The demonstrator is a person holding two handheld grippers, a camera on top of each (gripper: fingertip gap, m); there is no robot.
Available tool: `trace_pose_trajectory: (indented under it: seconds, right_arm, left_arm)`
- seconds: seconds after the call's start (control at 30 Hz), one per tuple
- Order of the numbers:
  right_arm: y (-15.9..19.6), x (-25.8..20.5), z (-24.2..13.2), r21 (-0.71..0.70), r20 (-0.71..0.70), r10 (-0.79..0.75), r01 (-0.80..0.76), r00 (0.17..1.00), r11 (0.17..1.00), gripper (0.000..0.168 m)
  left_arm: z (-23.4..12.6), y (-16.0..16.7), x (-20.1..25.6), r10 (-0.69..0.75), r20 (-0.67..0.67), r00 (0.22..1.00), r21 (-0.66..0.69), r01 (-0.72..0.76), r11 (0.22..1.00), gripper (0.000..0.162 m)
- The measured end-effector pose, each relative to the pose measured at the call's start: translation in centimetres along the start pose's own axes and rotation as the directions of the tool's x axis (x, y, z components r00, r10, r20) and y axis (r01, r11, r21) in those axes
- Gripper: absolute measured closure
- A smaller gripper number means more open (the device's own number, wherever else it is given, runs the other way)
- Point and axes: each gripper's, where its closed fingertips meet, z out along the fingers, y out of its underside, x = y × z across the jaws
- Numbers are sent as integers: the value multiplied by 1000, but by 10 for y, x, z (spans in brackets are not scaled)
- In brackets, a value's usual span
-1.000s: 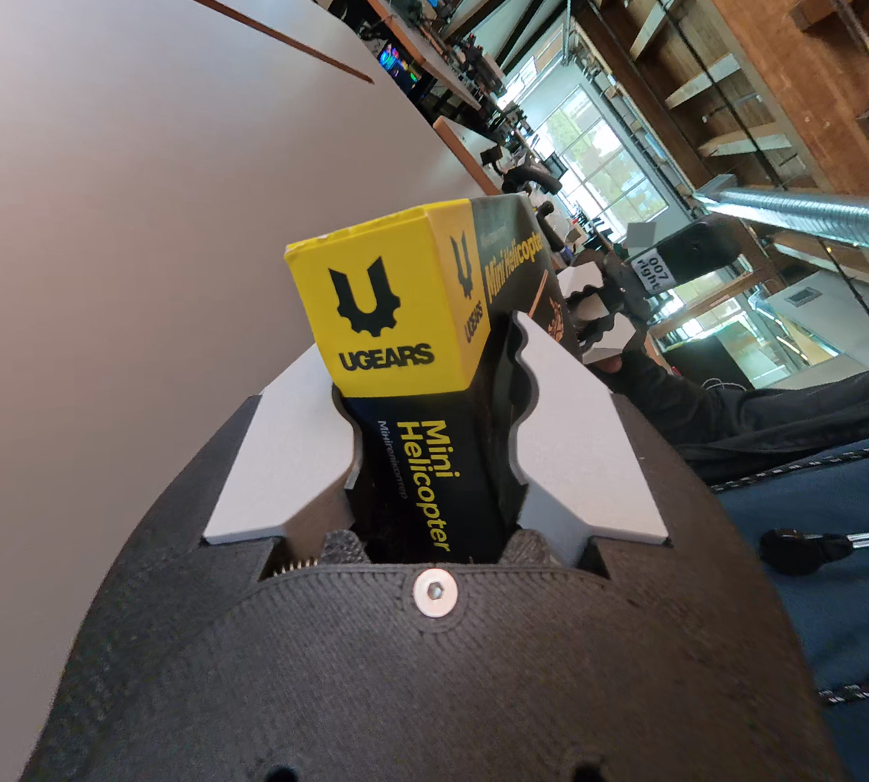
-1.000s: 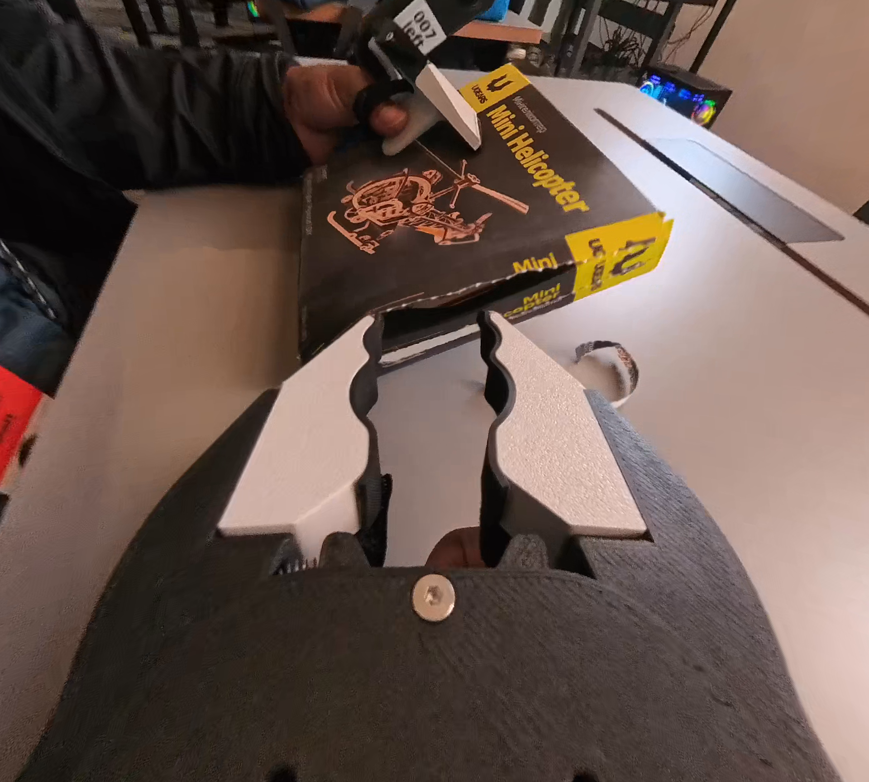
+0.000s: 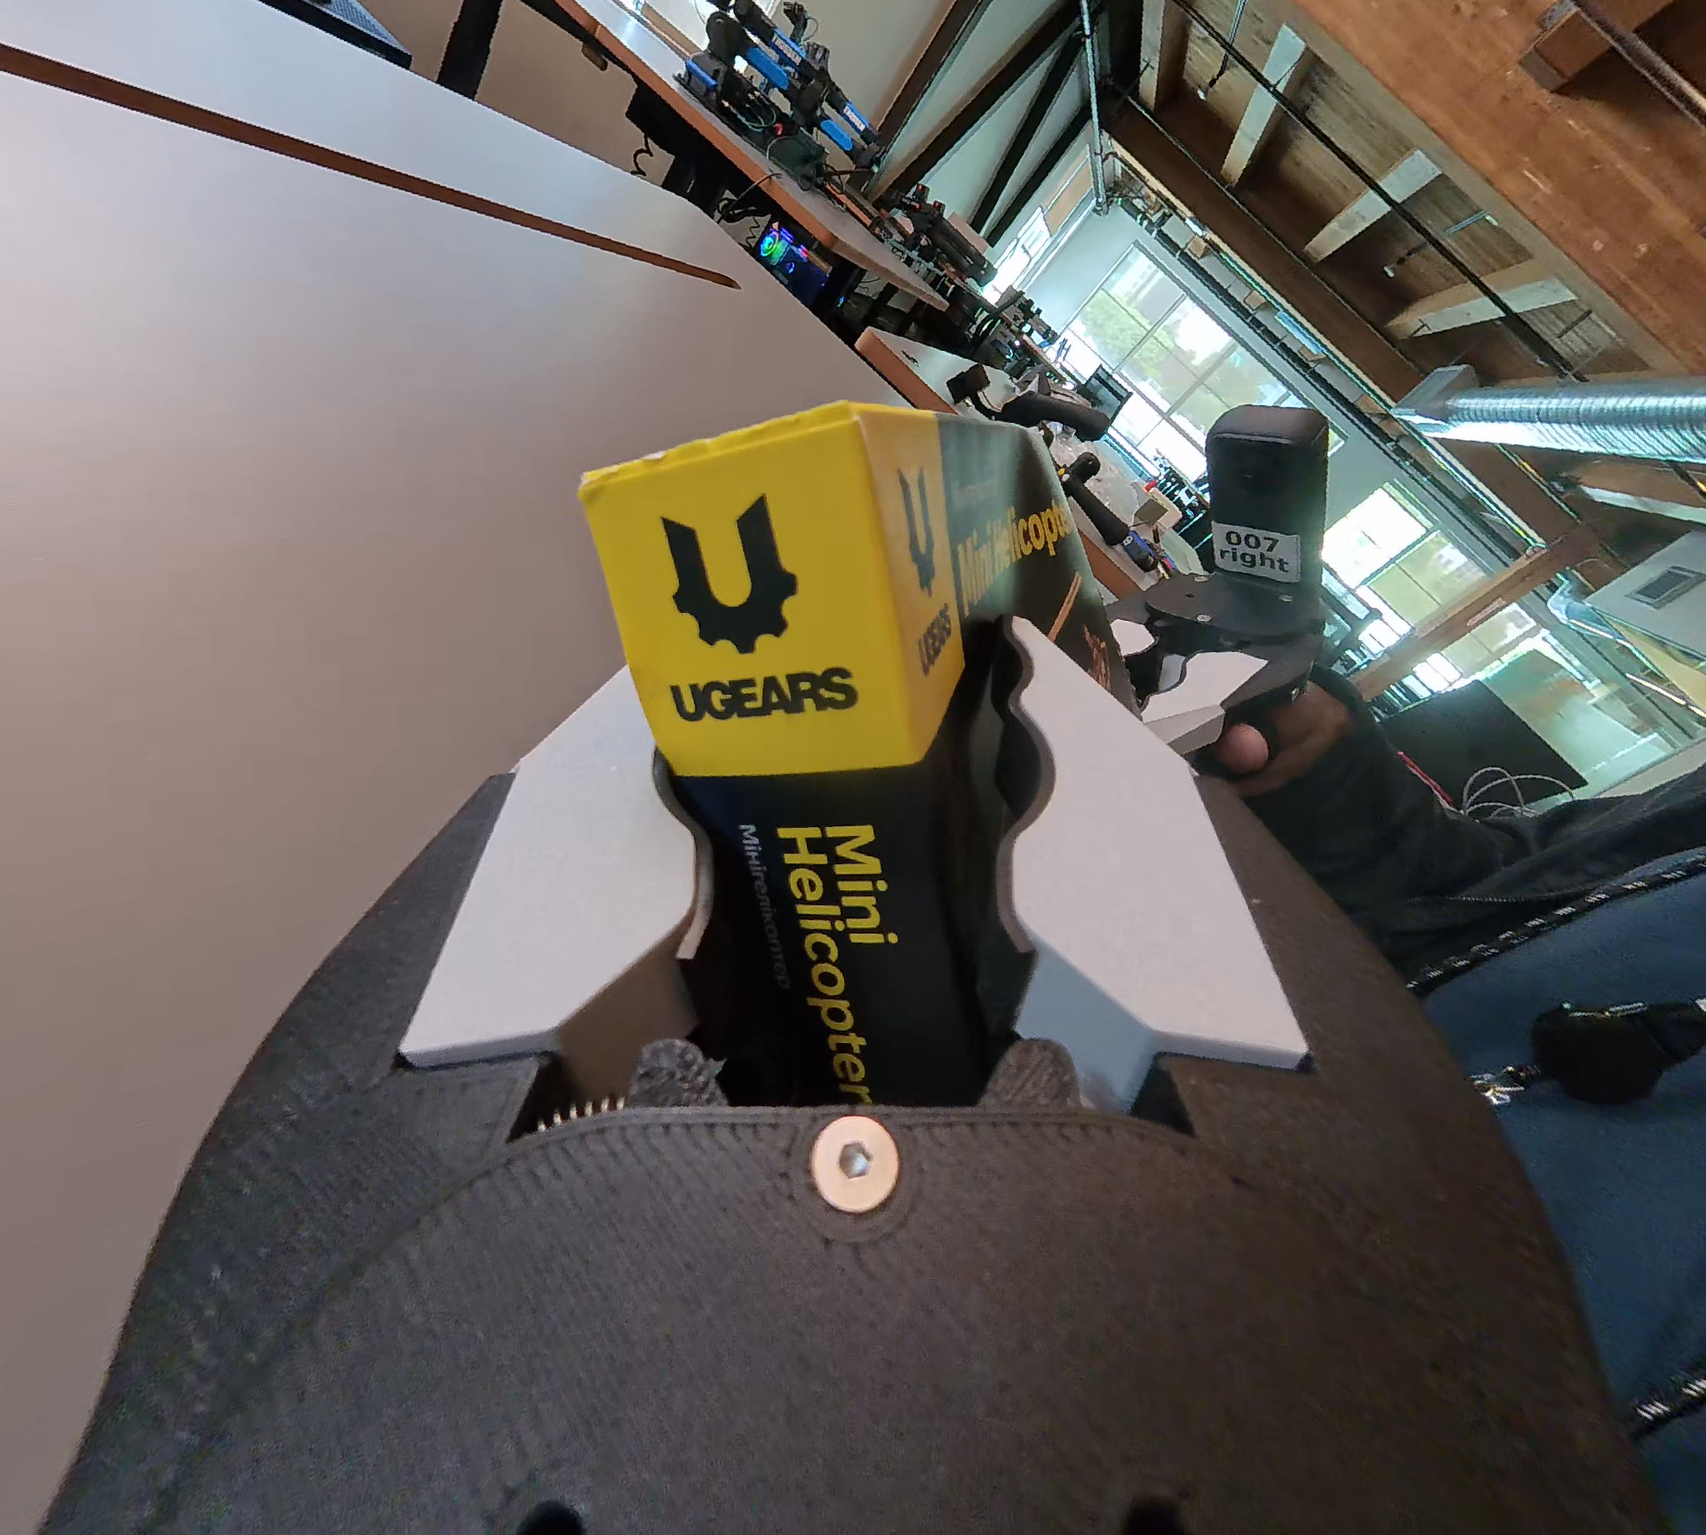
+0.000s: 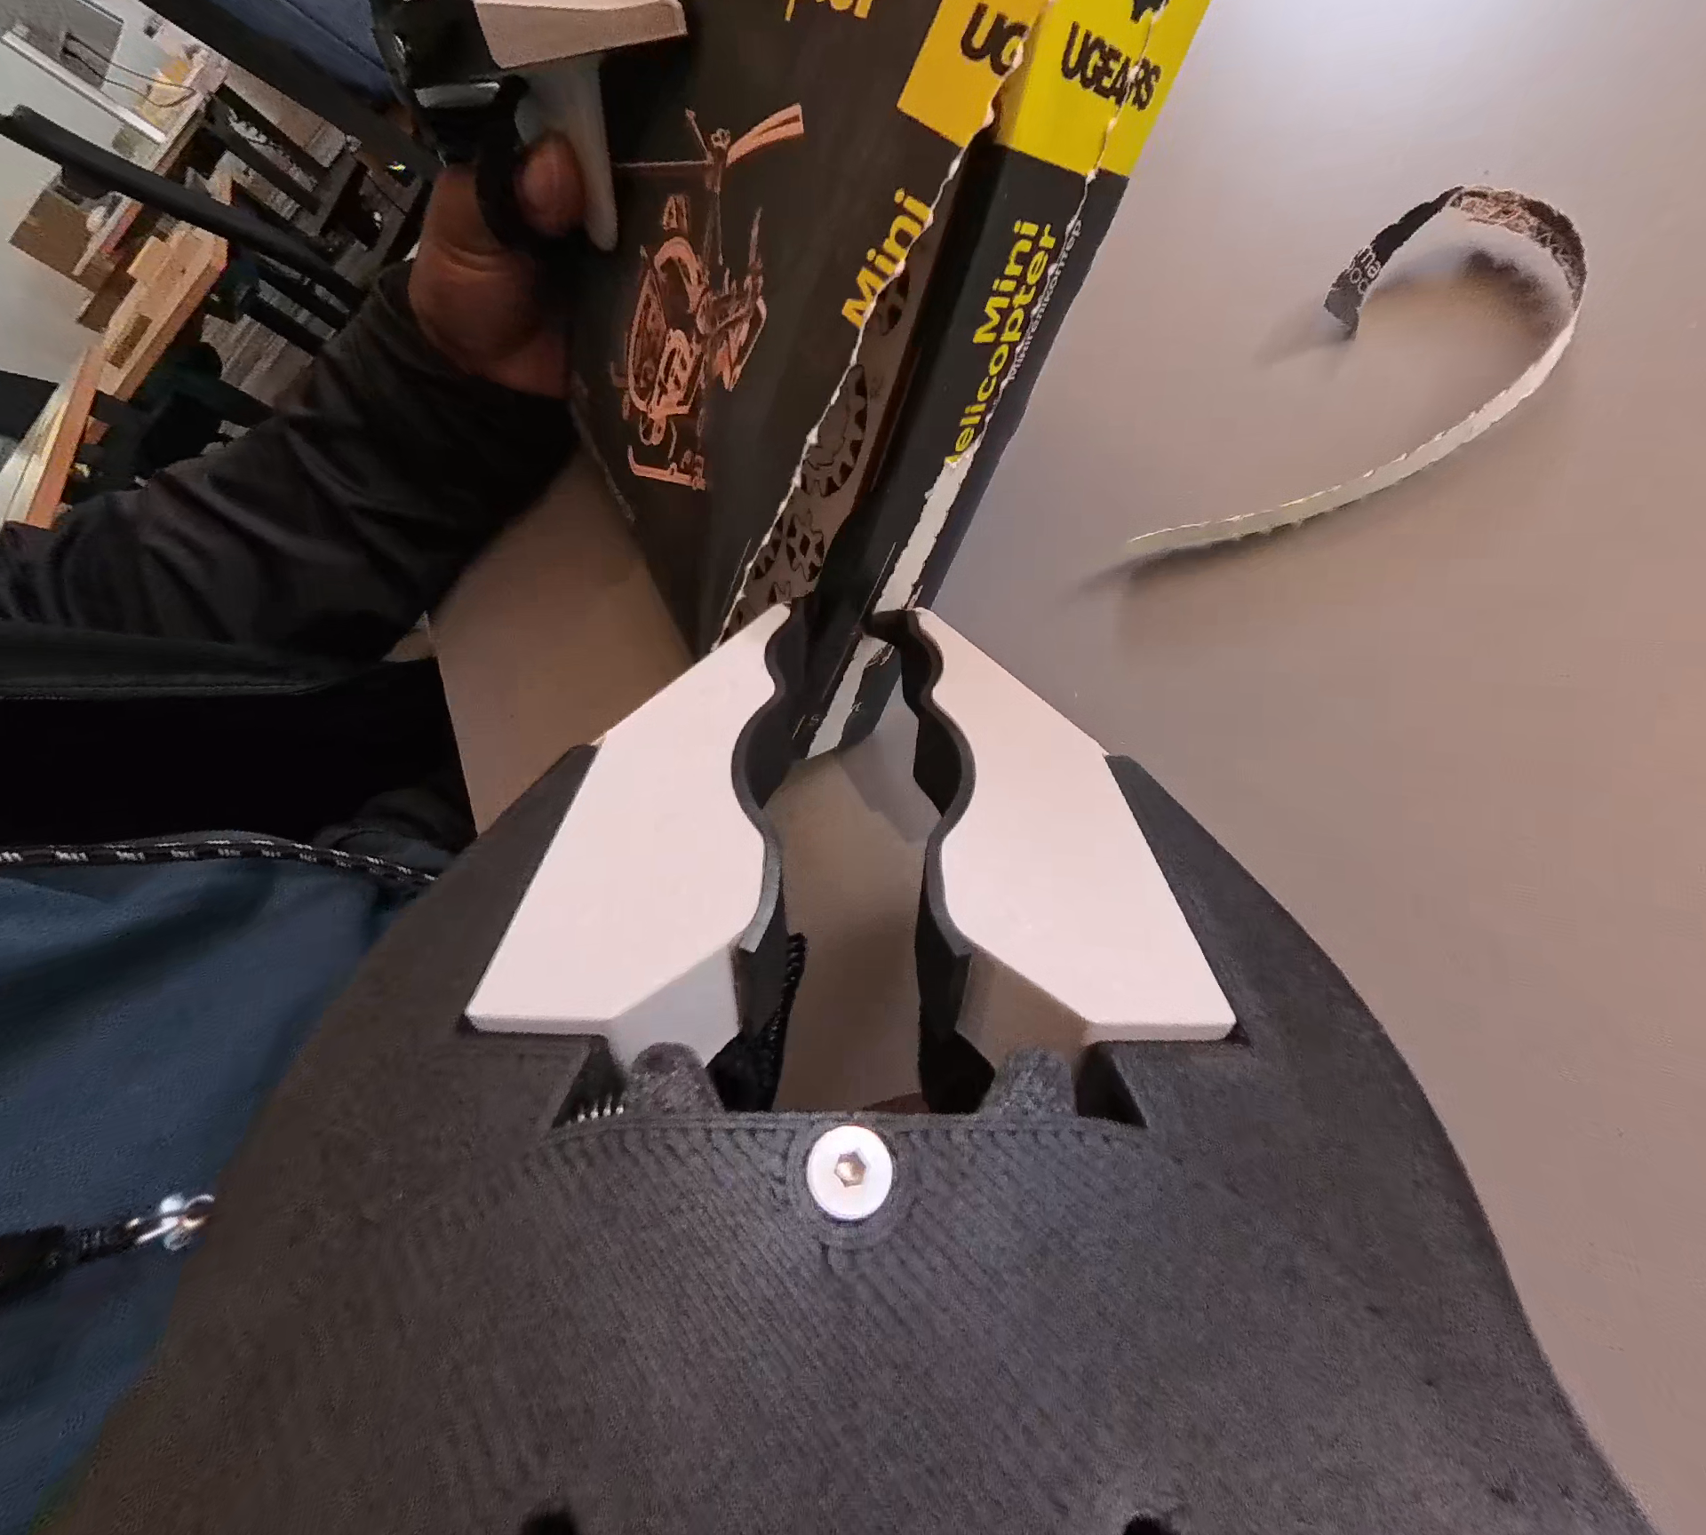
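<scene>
The box (image 4: 794, 217) is the thing to watch. It is up off the grey table (image 4: 1385, 752), black and yellow, held between the two grippers, and its long edge is already torn open.

What could go wrong, to my eye: the right gripper (image 4: 845, 623) has only the thin torn flap (image 4: 854, 660) at the box's near corner, caught right at its fingertips. Cardboard that ragged looks likely to rip further or slide out if the pull comes at an angle. With the side gaping, the pale cut sheets (image 4: 812, 494) showing inside the tear could spill onto the table. If the far grip slackens, the whole box could swing down.

The right gripper's jaws are almost together, pinching that flap at the very tips, with the wider hollow behind them bare.

At the box's far end, the left gripper (image 3: 854, 808) has its jaws spread about as wide as the box is thick and pressed on both broad faces, with the narrow side and yellow end (image 3: 766, 614) standing up between them. The hold sits deep, so I judge it the firmer of the two.

Beside the box, to its right on the table, lies a curled torn strip (image 4: 1440, 383), well apart from both grippers.
</scene>
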Motion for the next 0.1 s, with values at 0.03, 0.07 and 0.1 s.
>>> trace_pose_trajectory:
  seconds: [0.03, 0.07, 0.1]
  right_arm:
    - [0, 0, 0, -1, -4, 3, -3, 1000, 1000, 147]
    - [0, 1, 0, 0, -7, 10, -10, 1000, 1000, 147]
    - [1, 1, 0, 2, -9, 21, -21, 1000, 1000, 147]
  left_arm:
    - [0, 0, 0, 0, 1, 1000, 0, 0, 1000, 103]
    - [0, 0, 0, -1, 2, 1000, -1, 1, 1000, 103]
    - [0, 0, 0, 0, 4, 1000, -1, 0, 1000, 103]
